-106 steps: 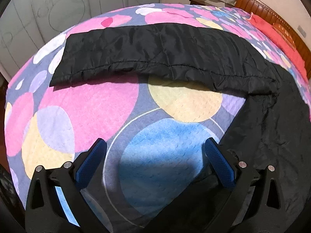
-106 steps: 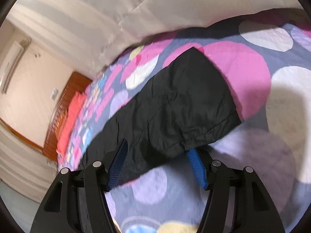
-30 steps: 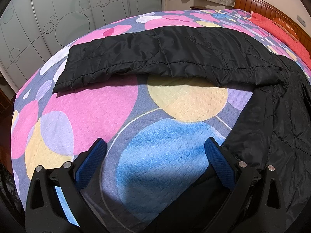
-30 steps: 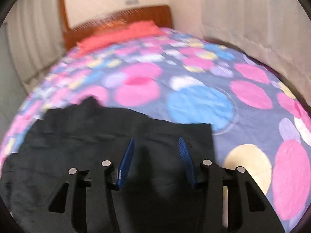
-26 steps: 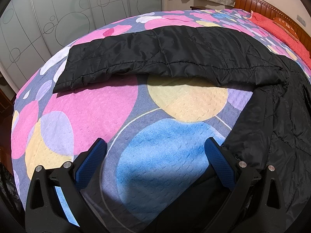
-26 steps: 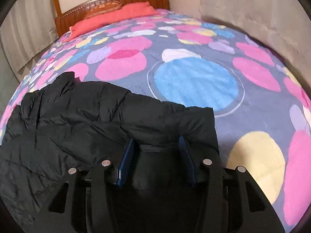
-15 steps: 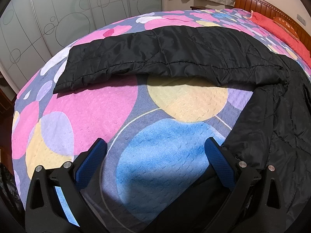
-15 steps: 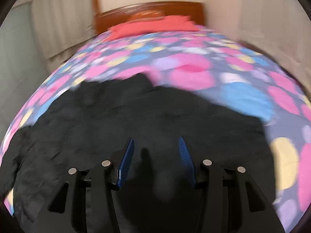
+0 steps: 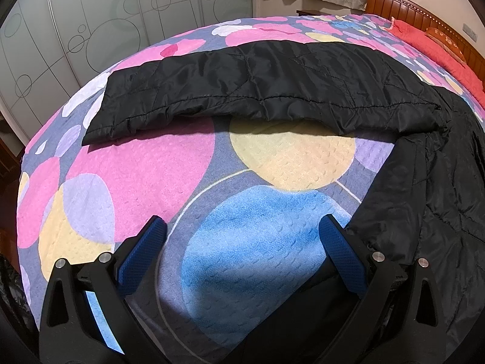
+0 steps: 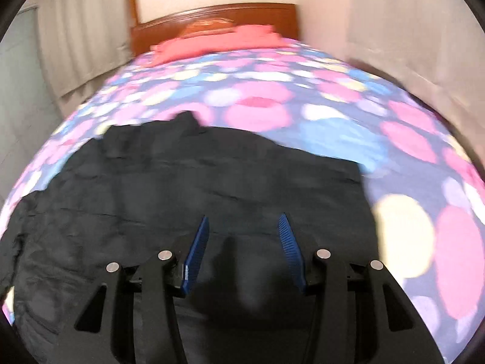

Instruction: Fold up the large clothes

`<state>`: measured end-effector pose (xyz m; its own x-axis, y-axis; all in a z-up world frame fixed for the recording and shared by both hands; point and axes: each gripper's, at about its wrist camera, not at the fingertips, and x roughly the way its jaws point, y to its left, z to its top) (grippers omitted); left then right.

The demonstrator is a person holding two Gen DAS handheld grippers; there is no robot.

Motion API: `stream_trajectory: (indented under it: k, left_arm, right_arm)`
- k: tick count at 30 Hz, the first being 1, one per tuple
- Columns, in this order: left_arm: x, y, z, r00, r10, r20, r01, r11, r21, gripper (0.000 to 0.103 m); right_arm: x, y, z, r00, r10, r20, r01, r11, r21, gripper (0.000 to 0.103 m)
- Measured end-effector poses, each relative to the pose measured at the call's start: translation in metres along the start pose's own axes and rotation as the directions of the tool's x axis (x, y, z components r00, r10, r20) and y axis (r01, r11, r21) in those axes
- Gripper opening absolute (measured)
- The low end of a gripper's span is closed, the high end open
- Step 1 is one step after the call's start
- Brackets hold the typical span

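Black padded jacket [image 9: 439, 182] lies spread on the bed [image 9: 151, 166], over the bedspread with coloured circles. One sleeve [image 9: 257, 91] is stretched straight out sideways across the bed, cuff end at the left of the left wrist view, flat and free. The body of the jacket [image 10: 212, 188] fills the lower half of the right wrist view, which is blurred, collar bump toward the red pillow [image 10: 218, 42] and headboard [image 10: 212, 12].

Left gripper [image 9: 242, 251]: jaws wide, nothing between them, only bedspread below; its right finger [image 9: 342, 257] sits just beside the jacket's side edge, contact unclear. Right gripper [image 10: 244, 248]: jaws part open, a narrow gap, hanging over the jacket body; nothing looks pinched between the pads.

Step in hand, as I judge it: folding the outstretched sleeve in over the body. To do it well: take the sleeve near the cuff, pinch both layers, lift just enough to clear, carry it across so it lands flat along the body. The right gripper could pin the shoulder so the slippery fabric doesn't slide. Risk: padded fabric bunches or springs back; smooth it after.
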<state>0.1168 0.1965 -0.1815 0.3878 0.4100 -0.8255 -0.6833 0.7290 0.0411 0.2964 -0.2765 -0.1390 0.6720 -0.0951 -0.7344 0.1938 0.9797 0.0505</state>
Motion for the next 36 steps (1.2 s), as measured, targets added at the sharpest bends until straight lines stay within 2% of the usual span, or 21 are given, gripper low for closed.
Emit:
stream_trajectory:
  k: [2,3,6,9,11,12,14,18,23,25,30,36]
  left_arm:
    - [-0.001,0.000,0.000,1.000,0.001,0.000,-0.001,1.000,0.001,0.101]
    - [0.000,0.001,0.000,1.000,0.000,0.000,0.000,1.000,0.000,0.101]
    - [0.000,0.001,0.000,1.000,-0.001,-0.001,0.001,1.000,0.000,0.101]
    - [0.000,0.000,0.000,1.000,0.002,0.000,-0.002,1.000,0.002,0.101]
    - [0.000,0.000,0.000,1.000,0.003,0.000,-0.003,1.000,0.002,0.101]
    - [0.000,0.001,0.000,1.000,0.001,-0.001,-0.001,1.000,0.001,0.101]
    - [0.000,0.000,-0.001,1.000,-0.003,-0.001,0.003,1.000,-0.003,0.101]
    - [0.000,0.000,-0.001,1.000,-0.008,-0.003,0.008,1.000,-0.005,0.101]
    - [-0.002,0.002,-0.001,0.999,-0.032,-0.012,0.031,0.999,-0.013,0.101]
    - [-0.005,0.007,0.002,0.998,-0.066,-0.014,0.066,0.998,-0.019,0.101]
    - [-0.016,0.039,0.011,0.985,-0.169,0.035,0.172,0.979,-0.108,0.101]
    - [-0.008,0.092,0.029,0.979,-0.185,0.090,0.201,0.950,-0.238,0.101]
  right_arm:
    - [0.018,-0.019,-0.011,0.998,-0.038,-0.050,0.039,0.999,0.015,0.049]
    - [0.030,-0.022,-0.018,0.997,-0.031,-0.075,0.031,0.999,0.007,0.049]
    - [0.029,-0.016,-0.017,0.998,-0.055,-0.039,0.054,0.998,-0.036,0.049]
    - [0.011,-0.006,-0.012,1.000,0.008,-0.004,-0.008,1.000,0.000,0.051]
    - [0.001,0.001,-0.011,1.000,0.022,0.014,-0.022,1.000,-0.003,0.059]
    - [-0.002,0.008,-0.010,0.999,0.028,0.023,-0.027,1.000,-0.013,0.059]
    - [0.000,0.017,-0.013,1.000,0.028,0.009,-0.028,0.999,-0.031,0.059]
    - [0.026,0.021,-0.024,0.999,-0.021,-0.046,0.019,0.999,-0.042,0.059]
    - [0.034,0.023,-0.032,0.998,-0.040,-0.041,0.038,0.998,-0.054,0.062]
    - [0.034,0.021,-0.033,0.999,-0.032,-0.035,0.031,0.998,-0.048,0.062]
    - [0.033,0.021,-0.035,0.999,-0.031,-0.025,0.030,0.998,-0.048,0.063]
    - [0.032,0.022,-0.037,0.999,-0.031,-0.020,0.030,0.998,-0.047,0.063]
